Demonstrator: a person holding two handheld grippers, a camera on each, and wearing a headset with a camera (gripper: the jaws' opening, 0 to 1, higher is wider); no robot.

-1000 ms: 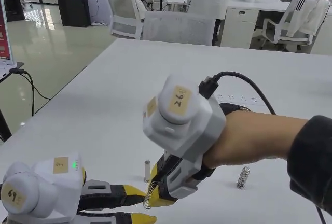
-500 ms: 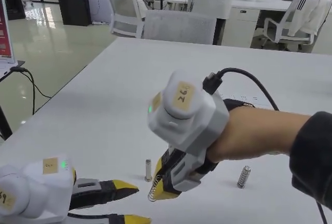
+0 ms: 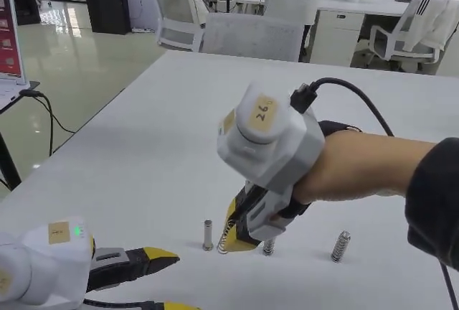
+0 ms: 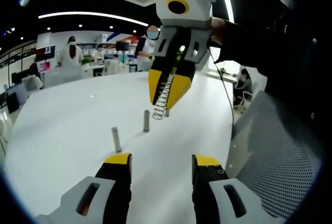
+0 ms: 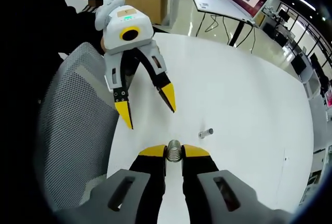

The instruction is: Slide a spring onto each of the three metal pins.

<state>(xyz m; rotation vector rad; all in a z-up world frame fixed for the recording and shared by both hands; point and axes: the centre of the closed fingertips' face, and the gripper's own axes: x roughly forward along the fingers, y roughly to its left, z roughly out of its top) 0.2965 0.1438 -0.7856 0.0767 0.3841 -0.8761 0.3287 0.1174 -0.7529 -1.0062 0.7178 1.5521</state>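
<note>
On a white workbench [image 3: 143, 145], the left gripper [image 3: 176, 281] idles near-left, jaws apart, while the right gripper [image 3: 238, 240] clamps a tilted spring [image 3: 225, 237] just right of a bare upright pin [image 3: 208, 235]; threading it likely needs the coil centred over the pin, then lowered.

the table [image 3: 143, 145] is bare far and left of the bare pin [image 3: 208, 235], so that side is wide open. the right gripper [image 3: 240, 242], closed on a spring [image 3: 224, 238], hangs just right of that pin and blocks its right side; the middle pin [image 3: 268, 247] stands just beside its tips on the right. the forearm [image 3: 358, 174] and cable [image 3: 351, 102] span the right side above the right pin [image 3: 341, 245]. near left is the left gripper [image 3: 168, 281], jaws spread, with a bare strip of table between it and the bare pin. a mesh chair [image 5: 72, 130] stands at the near edge.
</note>
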